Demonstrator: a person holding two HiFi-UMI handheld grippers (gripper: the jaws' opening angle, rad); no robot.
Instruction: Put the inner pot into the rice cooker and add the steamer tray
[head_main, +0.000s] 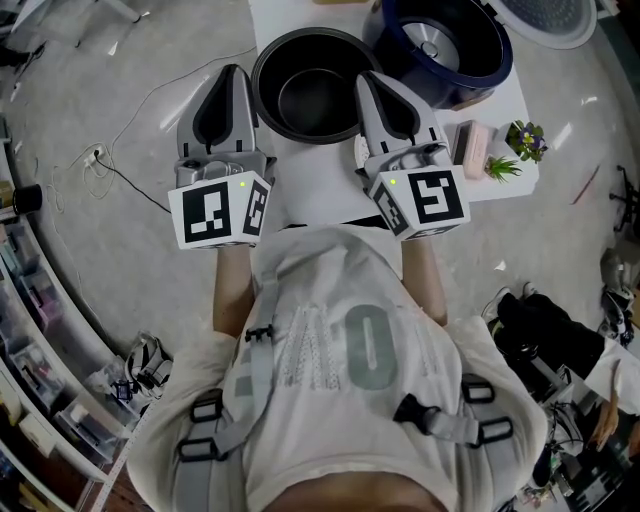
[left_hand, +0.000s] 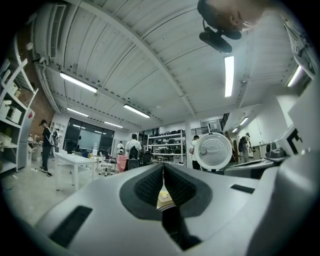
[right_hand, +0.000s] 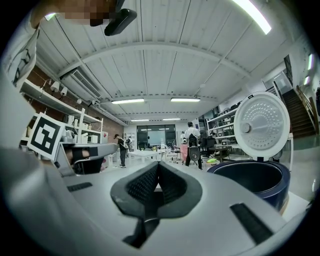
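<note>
The black inner pot (head_main: 312, 85) stands empty on the white table (head_main: 330, 190), just left of the open navy rice cooker (head_main: 440, 45). The cooker's white perforated lid (head_main: 548, 18) is raised behind it. My left gripper (head_main: 232, 72) lies beside the pot's left rim and my right gripper (head_main: 366, 78) beside its right rim. Both are shut with nothing between the pads. The left gripper view shows shut jaws (left_hand: 163, 166) and the distant lid (left_hand: 214, 151). Beyond the right gripper (right_hand: 158, 164) in its own view, the cooker bowl (right_hand: 255, 182) sits at the right. I cannot pick out a steamer tray.
A pink block (head_main: 474, 148) and two small potted plants (head_main: 525, 138) stand at the table's right edge. A cable (head_main: 130, 180) trails over the floor at the left. Shelves run along the left wall, and people stand far off in the room.
</note>
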